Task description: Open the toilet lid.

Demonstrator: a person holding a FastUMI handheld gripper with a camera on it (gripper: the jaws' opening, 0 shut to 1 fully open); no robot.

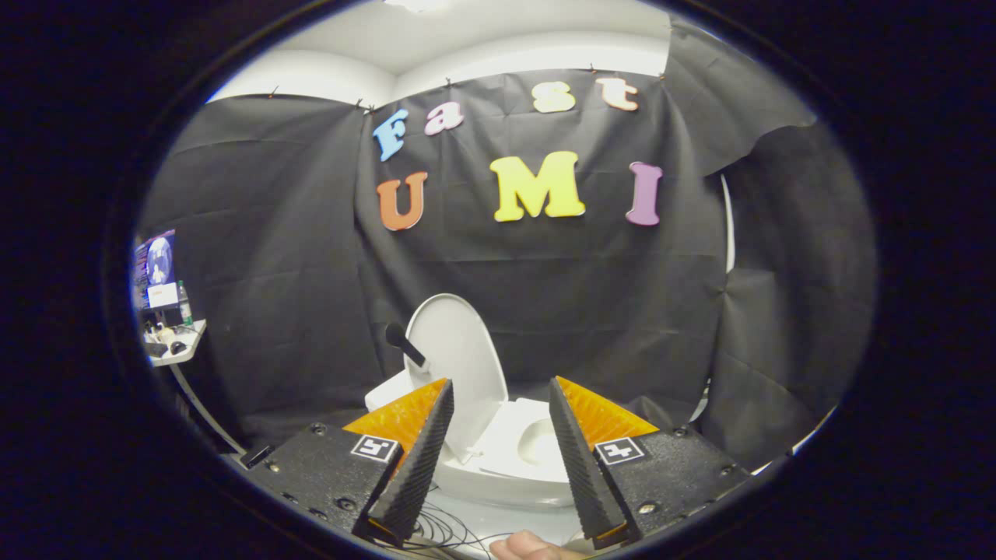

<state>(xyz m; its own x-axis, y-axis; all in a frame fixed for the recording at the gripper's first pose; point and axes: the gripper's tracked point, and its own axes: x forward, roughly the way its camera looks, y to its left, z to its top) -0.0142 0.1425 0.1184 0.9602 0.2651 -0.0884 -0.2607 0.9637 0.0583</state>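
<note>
A small white toilet stands on the floor just beyond my fingers, against the black cloth wall. Its lid is raised upright, leaning back and a little to the left, so the seat and bowl opening are exposed. A black handle-like piece sticks out beside the lid's left edge. My gripper is open, the two fingers spread wide on either side of the toilet with nothing between them and no contact with the lid.
A white desk with a screen, a bottle and small items stands at the far left. Thin black cables lie on the floor below the toilet. A fingertip of a hand shows under the fingers.
</note>
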